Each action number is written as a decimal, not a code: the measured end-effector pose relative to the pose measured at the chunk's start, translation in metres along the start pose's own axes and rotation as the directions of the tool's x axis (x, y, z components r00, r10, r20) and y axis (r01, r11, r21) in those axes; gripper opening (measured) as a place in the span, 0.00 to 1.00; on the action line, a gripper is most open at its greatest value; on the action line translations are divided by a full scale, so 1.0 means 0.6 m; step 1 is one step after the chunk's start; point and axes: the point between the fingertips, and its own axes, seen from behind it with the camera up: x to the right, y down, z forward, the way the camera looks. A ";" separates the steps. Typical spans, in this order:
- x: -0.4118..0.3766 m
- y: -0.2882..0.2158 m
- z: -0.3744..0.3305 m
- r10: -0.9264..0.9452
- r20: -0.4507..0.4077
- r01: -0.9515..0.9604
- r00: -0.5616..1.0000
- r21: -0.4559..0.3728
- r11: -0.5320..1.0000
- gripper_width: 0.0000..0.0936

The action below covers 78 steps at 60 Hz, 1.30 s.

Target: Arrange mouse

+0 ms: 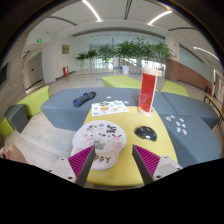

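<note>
Just ahead of the gripper (111, 162), a round white mouse pad (104, 139) with printed cartoon figures lies on a yellow table (150, 118), filling the lower middle of the frame. The two fingers reach in from the bottom, their magenta pads (80, 160) facing each other across a wide gap, so the claw stands wide open and holds nothing; the near edge of the mouse pad sits between the fingertips, resting on the tabletop. The black mouse (146, 132) lies on the yellow surface to the right of the mouse pad, slightly above the right finger's tip in the frame, apart from both fingers and just beside the pad's rim without lying on it. Behind the mouse, right of centre, a tall red and white box (148, 92) stands upright. Left of that, in the middle of the frame, a flat white sheet (110, 106) with small printed marks lies on a grey-blue surface, and further to the upper left a dark object (84, 98), too small to name, rests on the same surface. Another small patterned patch (177, 123) lies to the right. A row of green potted plants (125, 50) lines the far side of the room under long ceiling lights (92, 10).
</note>
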 end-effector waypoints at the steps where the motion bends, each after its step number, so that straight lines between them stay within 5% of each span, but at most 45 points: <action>1: 0.014 -0.001 0.004 0.004 -0.007 -0.004 1.000 -0.003 1.000 0.87; 22: 0.246 0.025 0.170 -0.011 -0.138 0.003 0.990 -0.057 0.998 0.87; 43: 0.304 -0.033 0.313 0.081 -0.146 -0.082 0.986 0.001 0.997 0.85; 49: 0.307 -0.044 0.343 0.092 -0.136 -0.092 0.986 0.009 0.996 0.75; 50: 0.305 -0.044 0.348 0.097 -0.129 -0.097 0.987 0.006 0.995 0.59; 65: 0.302 -0.039 0.330 0.311 -0.144 -0.317 0.939 -0.024 0.948 0.47; 78: 0.178 -0.185 0.195 0.186 -0.115 -0.168 0.976 0.150 0.974 0.46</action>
